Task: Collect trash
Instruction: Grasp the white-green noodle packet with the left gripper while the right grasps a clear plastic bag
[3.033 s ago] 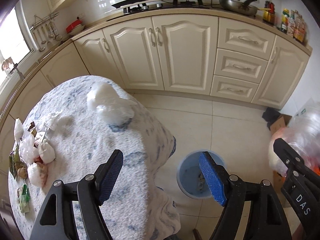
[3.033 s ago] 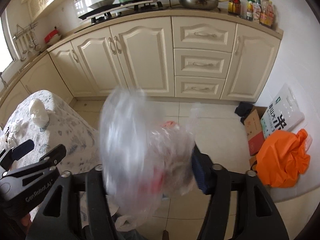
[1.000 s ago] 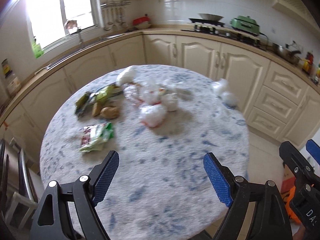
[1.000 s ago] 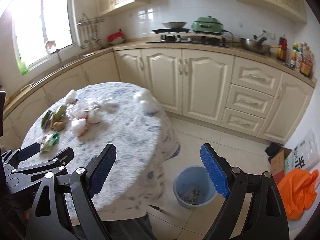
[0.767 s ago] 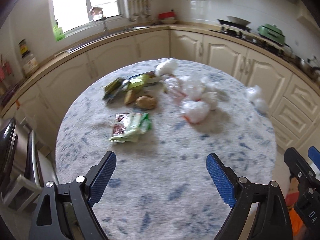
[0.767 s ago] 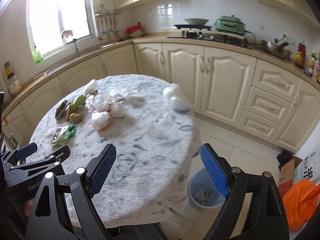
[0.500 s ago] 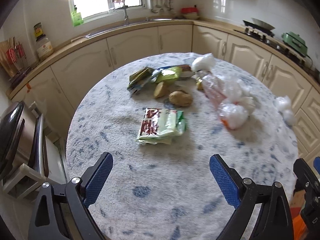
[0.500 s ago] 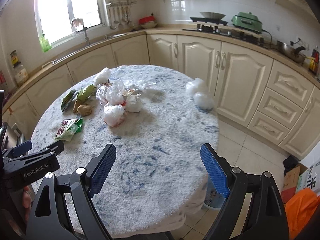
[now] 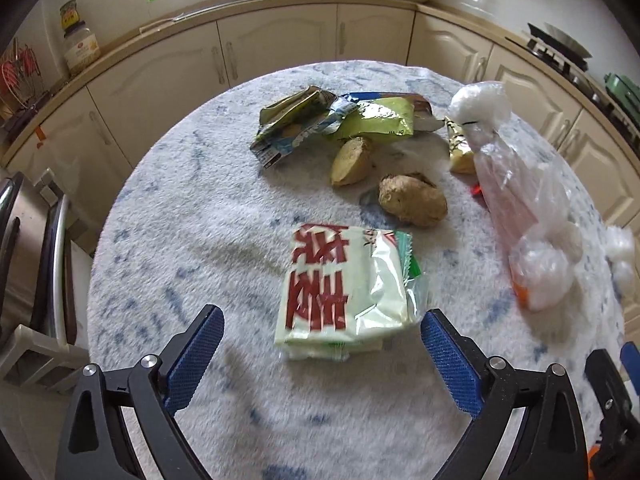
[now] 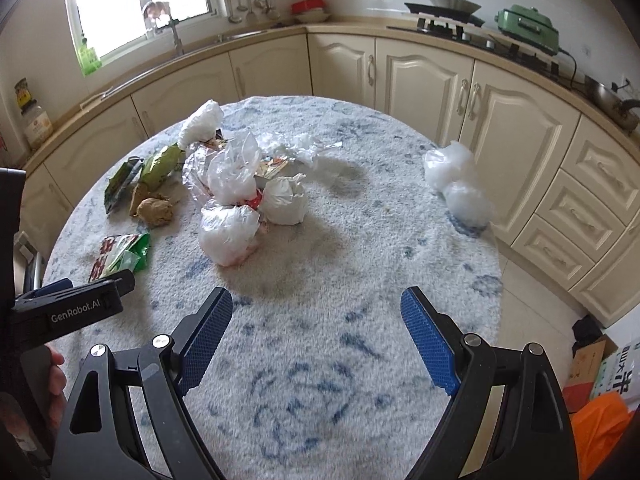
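Observation:
Trash lies on a round table with a blue-white fuzzy cloth point(image 9: 180, 240). A pale green packet with red characters point(image 9: 344, 292) lies flat between the fingers of my left gripper point(image 9: 320, 314), which is open wide and not touching it. Beyond it are two brown lumps point(image 9: 412, 200), crumpled green wrappers point(image 9: 332, 120) and a clear plastic bag point(image 9: 520, 184). My right gripper point(image 10: 316, 294) hangs open and empty over bare cloth. Knotted white bags point(image 10: 228, 232) lie ahead to its left, and two white bundles point(image 10: 456, 180) sit near the table's right edge.
Cream cabinets and a worktop point(image 10: 440, 80) curve around behind the table. A metal chair point(image 9: 40, 260) stands at the table's left. On the floor at the right are an orange bag point(image 10: 600, 428) and a cardboard box point(image 10: 588, 364). A hand point(image 10: 56, 376) holds the left gripper's handle.
Both views swung from the floor and blue bin onto the table, then dropped closer to the trash. The clear bag in the right gripper is gone. The left jaws spread wider.

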{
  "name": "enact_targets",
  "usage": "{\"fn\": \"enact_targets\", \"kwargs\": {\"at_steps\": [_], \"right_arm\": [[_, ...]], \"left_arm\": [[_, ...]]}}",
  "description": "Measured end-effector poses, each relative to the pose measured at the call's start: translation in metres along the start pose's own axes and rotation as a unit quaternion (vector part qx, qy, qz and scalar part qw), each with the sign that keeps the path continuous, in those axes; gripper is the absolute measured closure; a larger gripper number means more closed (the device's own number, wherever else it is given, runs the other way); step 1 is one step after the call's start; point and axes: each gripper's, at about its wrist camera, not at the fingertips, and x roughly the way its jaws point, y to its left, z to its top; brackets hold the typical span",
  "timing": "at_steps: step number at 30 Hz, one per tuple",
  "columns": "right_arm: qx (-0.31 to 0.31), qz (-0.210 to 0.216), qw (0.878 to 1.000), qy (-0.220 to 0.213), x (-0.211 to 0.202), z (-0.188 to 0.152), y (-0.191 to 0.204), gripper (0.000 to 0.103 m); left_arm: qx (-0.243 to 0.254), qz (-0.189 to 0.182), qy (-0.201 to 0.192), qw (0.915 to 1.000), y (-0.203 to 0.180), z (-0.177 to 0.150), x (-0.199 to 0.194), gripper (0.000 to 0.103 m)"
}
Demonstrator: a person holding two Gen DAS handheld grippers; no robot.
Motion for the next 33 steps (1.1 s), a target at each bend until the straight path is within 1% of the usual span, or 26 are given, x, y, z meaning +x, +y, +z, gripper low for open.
{"fn": "enact_targets", "kwargs": {"at_steps": [2, 3, 5, 7, 8, 9, 13, 18, 22, 27, 28, 33], "right_arm": [[0.002, -0.001, 1.000, 0.006, 0.006, 0.003, -0.002, 0.015], [0.002, -0.002, 1.000, 0.010, 0.009, 0.003, -0.002, 0.015], [0.002, -0.004, 1.000, 0.015, 0.014, 0.004, -0.002, 0.015], [0.002, -0.006, 1.000, 0.020, 0.017, 0.004, -0.003, 0.015], [0.002, -0.007, 1.000, 0.023, 0.019, 0.004, -0.004, 0.015], [0.003, -0.008, 1.000, 0.025, 0.021, 0.004, -0.004, 0.015], [0.002, -0.007, 1.000, 0.024, 0.017, 0.002, -0.005, 0.015], [-0.008, 0.003, 1.000, 0.005, 0.001, 0.001, 0.001, 0.015], [-0.019, 0.017, 1.000, -0.001, -0.002, 0.008, 0.011, 0.015], [-0.039, 0.033, 0.999, 0.002, 0.006, 0.018, 0.033, 0.015], [-0.042, 0.036, 0.998, 0.006, 0.010, 0.019, 0.037, 0.015], [-0.056, 0.046, 0.997, 0.030, 0.036, 0.028, 0.057, 0.017]], "left_arm": [[-0.004, -0.006, 0.009, 0.9999, -0.001, 0.009, 0.014, 0.005], [-0.003, -0.001, 0.007, 1.0000, -0.002, 0.010, 0.018, 0.001], [-0.001, 0.007, -0.008, 0.9999, -0.002, 0.015, 0.026, 0.001], [-0.003, 0.004, -0.025, 0.9997, -0.002, 0.015, 0.031, 0.005], [0.001, 0.003, -0.036, 0.9993, -0.002, 0.015, 0.031, 0.016], [0.010, -0.004, -0.048, 0.9988, -0.003, 0.015, 0.029, 0.031], [0.017, -0.010, -0.046, 0.9988, -0.002, 0.015, 0.030, 0.033], [0.001, -0.014, -0.040, 0.9991, 0.011, 0.005, 0.022, 0.036], [-0.003, -0.015, -0.040, 0.9991, 0.015, 0.001, 0.009, 0.038], [0.001, -0.015, -0.047, 0.9988, 0.026, -0.006, 0.003, 0.039], [0.003, -0.015, -0.049, 0.9987, 0.025, -0.011, -0.004, 0.039], [0.014, -0.008, -0.059, 0.9981, 0.029, -0.019, -0.009, 0.039]]}}
